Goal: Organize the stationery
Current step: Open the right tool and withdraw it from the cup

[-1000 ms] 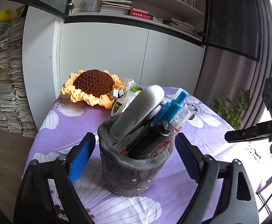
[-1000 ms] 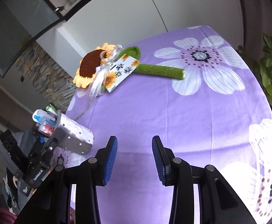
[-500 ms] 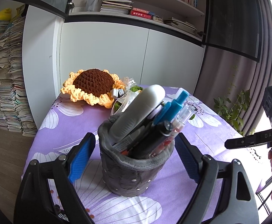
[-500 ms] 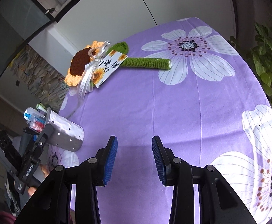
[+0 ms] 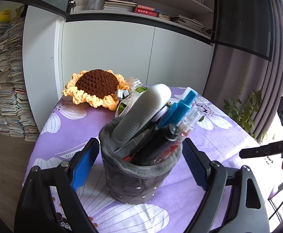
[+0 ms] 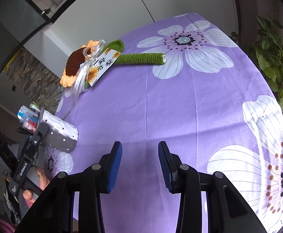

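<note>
A soft grey felt pen holder (image 5: 139,176), round and studded with small white dots, stands upright near the left edge of the worktop (image 6: 180,106), stuffed with pens (image 5: 182,110) and a smooth white rounded case (image 5: 141,114). The left hand-held gripper (image 5: 141,159) is spread wide, its ribbed blue pads either side of the holder without touching. The right hand-held gripper (image 6: 140,162) hovers over bare purple floral cloth, moderately open and holding nothing. Farther back lies a crocheted sunflower (image 5: 96,86) with a knitted green stem (image 6: 141,58).
</note>
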A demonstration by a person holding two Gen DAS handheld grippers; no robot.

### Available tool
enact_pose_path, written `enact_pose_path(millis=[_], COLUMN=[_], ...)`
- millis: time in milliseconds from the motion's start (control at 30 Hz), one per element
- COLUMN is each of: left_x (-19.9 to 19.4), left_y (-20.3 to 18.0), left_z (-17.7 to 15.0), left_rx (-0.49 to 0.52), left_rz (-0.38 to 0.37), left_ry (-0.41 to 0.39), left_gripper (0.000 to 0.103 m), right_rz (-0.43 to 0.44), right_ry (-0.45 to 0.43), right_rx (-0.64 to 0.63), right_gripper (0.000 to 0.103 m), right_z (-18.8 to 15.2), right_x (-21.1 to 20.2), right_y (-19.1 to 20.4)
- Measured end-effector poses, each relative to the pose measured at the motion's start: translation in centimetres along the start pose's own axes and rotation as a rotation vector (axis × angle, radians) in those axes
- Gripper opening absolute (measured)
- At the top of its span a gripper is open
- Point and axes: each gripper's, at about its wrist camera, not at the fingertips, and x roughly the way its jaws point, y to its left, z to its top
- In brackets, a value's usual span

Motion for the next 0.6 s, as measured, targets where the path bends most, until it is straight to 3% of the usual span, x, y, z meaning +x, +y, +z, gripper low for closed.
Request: enact_pose_path(millis=[167,433,600], left_x=[0.5,0.4,0.6], left_y=[0.2,-0.2,-0.9], left_z=[0.0,0.0,0.8], left_rx=[-0.006,0.002,-0.029], left_rz=[0.012,0.042,0.03], left_ry=[0.028,0.025,0.043], left_gripper=[0.073,0.071,0.071], right_rz=[0.017,0.033,0.006], right_ry=[-0.014,-0.026,-0.045], right_rx=[0.035,0.097,0.067], right_gripper=[0.039,0.039,0.039], right_z=[-0.3,-0.6,-0.2], right_x=[-0.6,-0.9,-1.2], right_y=[-1.2,-4.0,-4.5])
